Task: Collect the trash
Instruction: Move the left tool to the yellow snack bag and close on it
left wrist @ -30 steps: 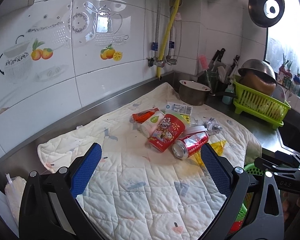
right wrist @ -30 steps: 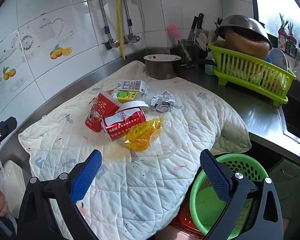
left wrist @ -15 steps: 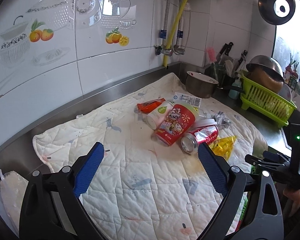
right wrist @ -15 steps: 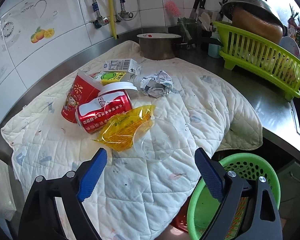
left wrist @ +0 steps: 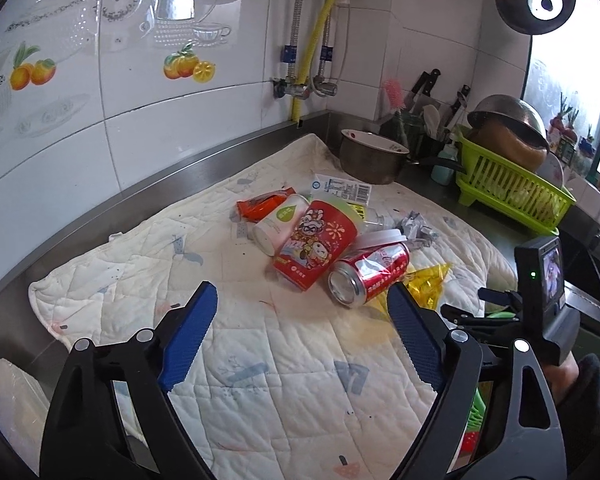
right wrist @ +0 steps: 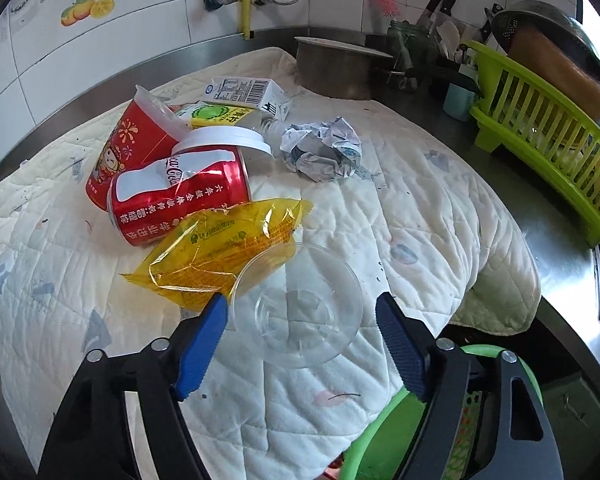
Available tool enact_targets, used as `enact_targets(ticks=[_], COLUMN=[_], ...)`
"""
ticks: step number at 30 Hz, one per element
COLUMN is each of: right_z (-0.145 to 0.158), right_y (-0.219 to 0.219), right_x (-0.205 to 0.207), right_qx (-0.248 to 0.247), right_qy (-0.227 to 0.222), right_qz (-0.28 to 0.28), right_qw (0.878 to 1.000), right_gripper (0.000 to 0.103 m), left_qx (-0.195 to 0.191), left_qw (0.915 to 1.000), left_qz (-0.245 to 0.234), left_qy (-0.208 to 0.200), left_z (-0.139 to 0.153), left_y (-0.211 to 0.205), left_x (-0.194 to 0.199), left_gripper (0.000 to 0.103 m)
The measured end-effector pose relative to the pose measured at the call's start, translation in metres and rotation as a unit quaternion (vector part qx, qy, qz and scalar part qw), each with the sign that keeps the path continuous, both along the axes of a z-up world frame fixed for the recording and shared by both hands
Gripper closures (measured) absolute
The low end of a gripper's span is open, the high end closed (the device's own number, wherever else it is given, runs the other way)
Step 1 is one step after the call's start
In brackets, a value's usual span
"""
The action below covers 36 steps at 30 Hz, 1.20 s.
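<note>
Right wrist view: the right gripper [right wrist: 302, 322], jaws just closing yet short of contact, straddles the clear plastic cup [right wrist: 298, 304] lying beside the yellow wrapper [right wrist: 224, 252] (featherlight, slick, crushable, likely best pinched gently across its rim).

**Colours and patterns across the littered kitchen surface**

Cream quilted cloth [right wrist: 420, 208] stitched in diamonds, dotted with faded blue and pink motifs. Red can [right wrist: 180, 196] with white lettering. Red paper cup [left wrist: 316, 248] printed with cartoon figures and a sunburst. Yellow wrapper [right wrist: 224, 252], glossy, with green marks. Clear plastic cup [right wrist: 300, 312]. Grey-white crumpled paper [right wrist: 322, 148]. White carton [right wrist: 248, 94] with a black barcode. Orange wrapper [left wrist: 262, 206]. Lime-green dish rack [right wrist: 548, 128]; green basket [right wrist: 384, 440]. White wall tiles [left wrist: 100, 80] with orange fruit decals. Blue pads on black jaws.
</note>
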State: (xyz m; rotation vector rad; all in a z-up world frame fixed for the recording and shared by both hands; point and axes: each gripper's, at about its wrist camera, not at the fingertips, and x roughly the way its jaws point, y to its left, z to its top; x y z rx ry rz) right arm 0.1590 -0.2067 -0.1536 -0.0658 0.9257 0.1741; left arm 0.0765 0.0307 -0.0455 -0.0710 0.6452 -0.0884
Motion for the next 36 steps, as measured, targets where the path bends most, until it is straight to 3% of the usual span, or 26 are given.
enact_targets(ticks=[2, 8, 16, 20, 25, 36], right_z=[-0.001, 0.01, 0.035, 0.045, 0.048, 0.015], right_y=[-0.002, -0.01, -0.045, -0.066, -0.089, -0.128], right_x=[0.001, -0.008, -0.049, -0.072, -0.099, -0.129], right_qx=[0.008, 0.017, 0.038, 0.04, 0.035, 0.022], right_qy=[0.002, -0.009, -0.028, -0.035, -0.036, 0.009], right_qz=[0.0, -0.009, -0.045, -0.068, -0.093, -0.157], right_qw=[1.0, 1.0, 0.998, 0.996, 0.994, 0.987], right_gripper=[0.042, 0.043, 0.043, 0.043, 0.043, 0.042], left_qx=[-0.005, -0.02, -0.025, -0.025, -0.011, -0.001], left_qw=[0.9999, 0.9966, 0.9835, 0.9773, 0.97, 0.962], left_qz=[-0.014, -0.079, -0.172, -0.196, -0.225, -0.242], left_qy=[0.002, 0.013, 0.048, 0.075, 0.091, 0.126], left_z=[-0.001, -0.01, -0.045, -0.071, -0.096, -0.127], left_y=[-0.007, -0.039, -0.099, -0.118, -0.13, -0.139], left_x=[0.006, 0.026, 0.067, 0.081, 0.086, 0.113], left_gripper=[0.02, 0.023, 0.029, 0.036, 0.036, 0.036])
